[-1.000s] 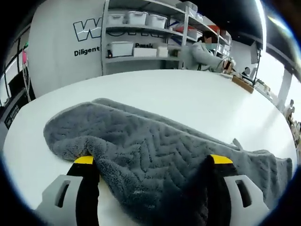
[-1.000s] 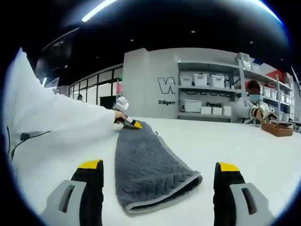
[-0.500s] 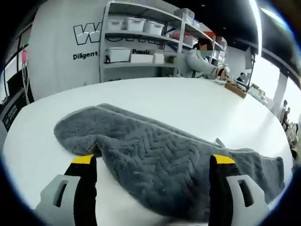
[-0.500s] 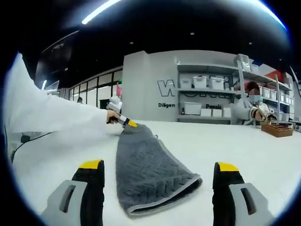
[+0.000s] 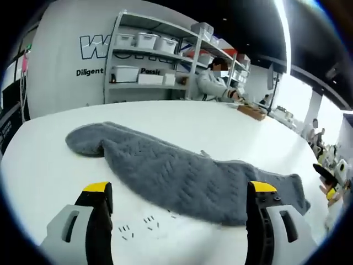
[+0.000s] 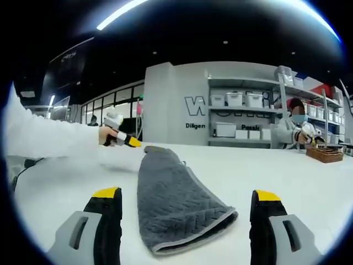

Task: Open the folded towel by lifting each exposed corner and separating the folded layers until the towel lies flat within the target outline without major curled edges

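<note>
On the left, the left tongs (image 5: 179, 190) hover above the white worktop (image 5: 231, 127) with their jaws spread wide and nothing between them, and the grey towel (image 5: 176, 176) lies just ahead of them as a long folded strip running away toward the right. Its near long edge sits close in front of the yellow tips, and the rounded end at the far left looks doubled over, so a good grasp there would likely mean coming in low and pinching only the top layer rather than the whole stack. Small dark marks (image 5: 140, 225) on the worktop near the tongs may belong to the target outline, though that is too faint to tell. In the right gripper view the left tongs (image 6: 128, 140) appear in a gloved hand beside the towel's far end, not touching it. The right tongs (image 6: 187, 194) are likewise open and empty, poised over the near end of the towel (image 6: 174, 204), where a folded lip shows stacked layers. Taking the upper corner on each side and peeling apart slowly should help avoid curled edges.
</note>
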Demonstrator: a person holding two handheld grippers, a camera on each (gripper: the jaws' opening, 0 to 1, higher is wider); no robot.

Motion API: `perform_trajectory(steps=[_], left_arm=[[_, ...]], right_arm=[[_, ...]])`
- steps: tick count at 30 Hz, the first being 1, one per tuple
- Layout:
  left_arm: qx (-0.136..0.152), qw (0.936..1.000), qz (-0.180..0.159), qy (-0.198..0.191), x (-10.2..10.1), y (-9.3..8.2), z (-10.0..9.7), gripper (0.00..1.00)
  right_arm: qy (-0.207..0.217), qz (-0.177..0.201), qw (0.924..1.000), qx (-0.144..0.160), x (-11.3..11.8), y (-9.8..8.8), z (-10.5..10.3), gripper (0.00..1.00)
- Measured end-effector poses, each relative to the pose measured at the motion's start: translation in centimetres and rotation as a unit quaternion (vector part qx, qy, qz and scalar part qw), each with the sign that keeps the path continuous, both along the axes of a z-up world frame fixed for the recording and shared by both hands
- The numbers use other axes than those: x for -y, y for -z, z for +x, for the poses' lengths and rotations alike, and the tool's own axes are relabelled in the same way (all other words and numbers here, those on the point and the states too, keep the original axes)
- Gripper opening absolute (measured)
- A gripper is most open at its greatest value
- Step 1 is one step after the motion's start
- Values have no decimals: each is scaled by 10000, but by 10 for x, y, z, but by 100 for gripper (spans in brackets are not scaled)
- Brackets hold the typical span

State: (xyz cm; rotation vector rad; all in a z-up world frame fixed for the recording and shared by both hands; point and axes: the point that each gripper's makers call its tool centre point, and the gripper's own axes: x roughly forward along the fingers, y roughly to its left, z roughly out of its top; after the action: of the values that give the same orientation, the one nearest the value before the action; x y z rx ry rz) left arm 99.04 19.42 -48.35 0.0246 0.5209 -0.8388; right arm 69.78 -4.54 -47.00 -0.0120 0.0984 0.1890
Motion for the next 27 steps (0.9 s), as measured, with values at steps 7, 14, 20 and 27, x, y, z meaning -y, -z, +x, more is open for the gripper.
perform_trajectory(steps=[7,14,20,27], left_arm=[[244,9994,-56,226,-27,-9,-70,99],[596,9978,-28,277,-65,-7,-130,99],[603,9972,-440,40,-100,-1,-172,99],[1077,9939,-107,-196,-144,11,-198,100]], right_arm=[[50,-16,10000,11,-1,0,1,99],[-28,-107,9999,-113,-10,7,2,99],[-112,-257,9993,-248,-21,12,2,99],[-168,-496,9972,-527,-29,30,2,99]])
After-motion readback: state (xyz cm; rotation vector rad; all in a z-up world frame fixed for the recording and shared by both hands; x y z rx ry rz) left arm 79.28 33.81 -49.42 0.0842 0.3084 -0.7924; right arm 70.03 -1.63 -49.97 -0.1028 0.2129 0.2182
